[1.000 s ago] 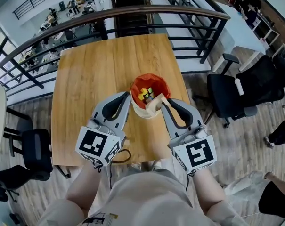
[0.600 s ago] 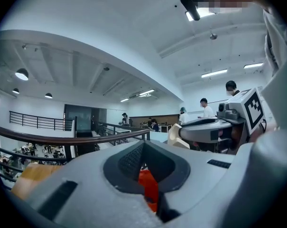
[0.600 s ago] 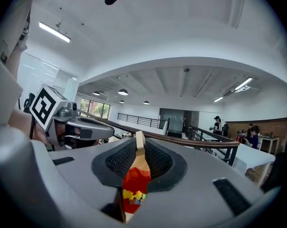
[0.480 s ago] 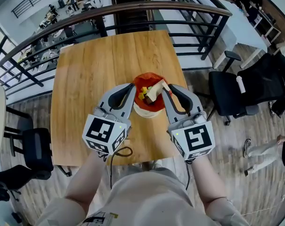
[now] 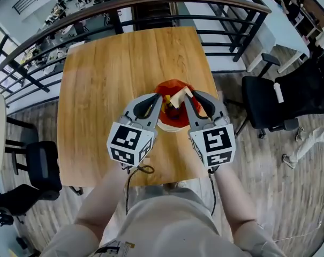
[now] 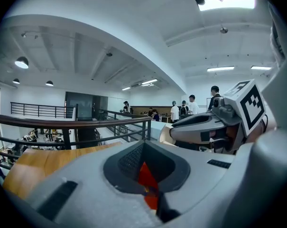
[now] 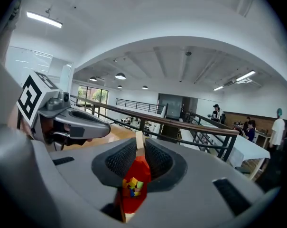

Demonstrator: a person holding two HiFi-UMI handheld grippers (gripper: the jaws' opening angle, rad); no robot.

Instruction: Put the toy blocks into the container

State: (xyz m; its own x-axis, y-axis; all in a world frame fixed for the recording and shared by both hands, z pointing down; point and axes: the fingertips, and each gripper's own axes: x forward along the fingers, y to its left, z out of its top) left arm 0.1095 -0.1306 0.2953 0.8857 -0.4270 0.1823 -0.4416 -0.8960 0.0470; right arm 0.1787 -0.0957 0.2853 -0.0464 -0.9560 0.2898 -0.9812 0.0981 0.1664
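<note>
Sitting right of centre on the tabletop (image 5: pixel 108 79), toward its near edge, the container (image 5: pixel 170 125) is being held by its rim from both sides. Its cream flap is being pinched between the closed jaws of the right gripper (image 5: pixel 184 98), and its red lining is being clamped by the jaws of the left gripper (image 5: pixel 159 101). The toy blocks (image 7: pixel 131 185) are lying inside it. Broad bare wood is being left open on the far and left sides, bounded by a railing (image 5: pixel 151 4).
</note>
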